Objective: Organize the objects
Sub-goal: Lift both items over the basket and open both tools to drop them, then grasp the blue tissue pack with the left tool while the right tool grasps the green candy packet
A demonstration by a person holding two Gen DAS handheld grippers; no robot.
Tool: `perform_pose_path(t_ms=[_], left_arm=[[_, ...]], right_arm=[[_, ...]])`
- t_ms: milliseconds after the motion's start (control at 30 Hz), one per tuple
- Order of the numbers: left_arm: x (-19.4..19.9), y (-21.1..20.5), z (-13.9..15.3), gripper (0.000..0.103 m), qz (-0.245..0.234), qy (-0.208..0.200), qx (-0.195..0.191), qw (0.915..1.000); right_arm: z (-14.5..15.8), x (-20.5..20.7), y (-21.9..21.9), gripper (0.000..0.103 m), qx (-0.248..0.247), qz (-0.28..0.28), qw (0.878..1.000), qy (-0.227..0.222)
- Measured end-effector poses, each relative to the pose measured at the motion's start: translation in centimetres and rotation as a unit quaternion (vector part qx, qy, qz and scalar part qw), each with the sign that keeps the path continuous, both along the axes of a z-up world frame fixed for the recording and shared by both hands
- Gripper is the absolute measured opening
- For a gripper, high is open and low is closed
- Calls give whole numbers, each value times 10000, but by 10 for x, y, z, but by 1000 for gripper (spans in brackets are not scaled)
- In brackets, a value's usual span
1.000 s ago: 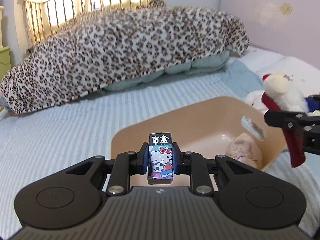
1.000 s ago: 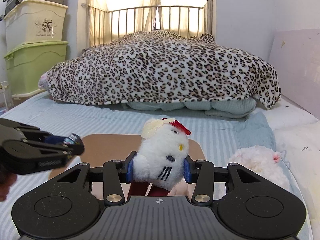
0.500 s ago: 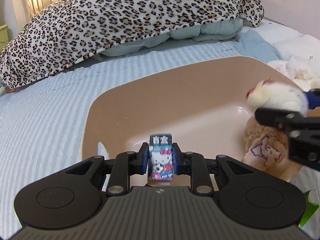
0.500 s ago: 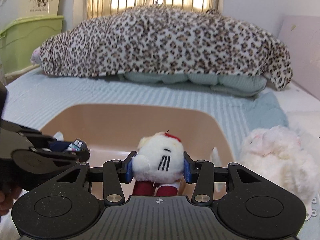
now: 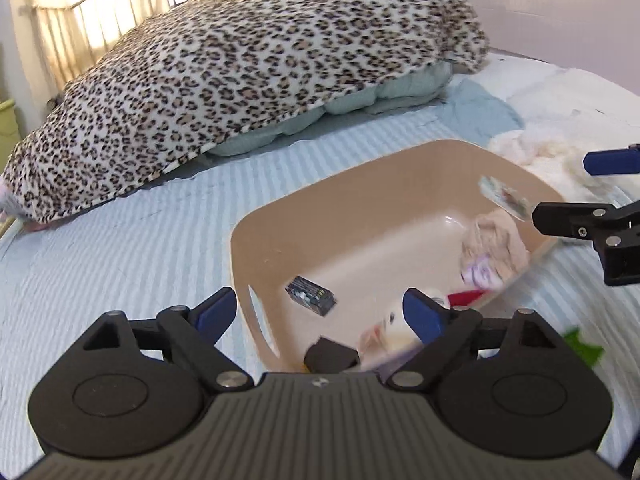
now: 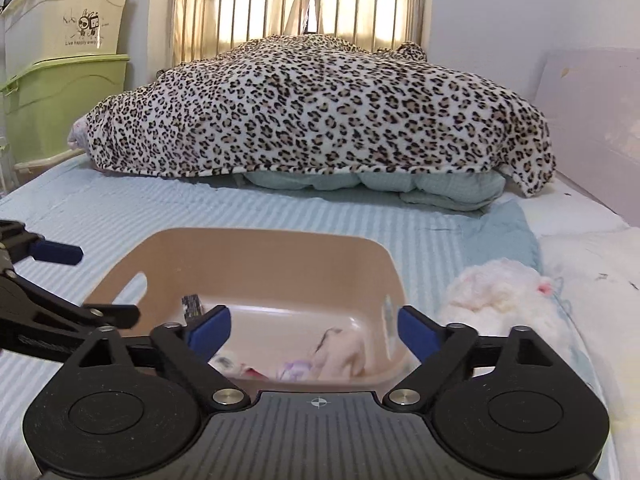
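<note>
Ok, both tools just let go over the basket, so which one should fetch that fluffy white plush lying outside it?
Right, probably. The white plush lies on the bed off the basket's right side, just ahead of the open right tool. The open left tool sits at the basket's opposite side and would have to cross over it.

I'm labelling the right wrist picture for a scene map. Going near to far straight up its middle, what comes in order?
Right gripper, open, → beige basket holding soft toys → striped blue sheet → pale green quilt → leopard-print blanket → metal bed rail.
</note>
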State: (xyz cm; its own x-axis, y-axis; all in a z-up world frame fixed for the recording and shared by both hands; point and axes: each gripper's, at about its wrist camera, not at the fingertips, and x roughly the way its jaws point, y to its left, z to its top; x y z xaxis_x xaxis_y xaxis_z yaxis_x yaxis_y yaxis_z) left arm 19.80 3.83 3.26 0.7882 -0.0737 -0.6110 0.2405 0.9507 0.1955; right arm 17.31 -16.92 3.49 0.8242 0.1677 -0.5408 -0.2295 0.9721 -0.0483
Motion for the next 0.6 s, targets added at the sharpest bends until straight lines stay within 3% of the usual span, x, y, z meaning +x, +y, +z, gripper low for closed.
perform_pose_path(t_ms=[333,600], left_arm=[[-44,1,-29,95,-1007,227,562,9931],[-43,-9,-66,95,-1559,578,898,9820]], right_arm=[[-50,-35,-16,102,-265,-73,9972,695],[-96,-47,-28,102,-222,-132,9920,1238]])
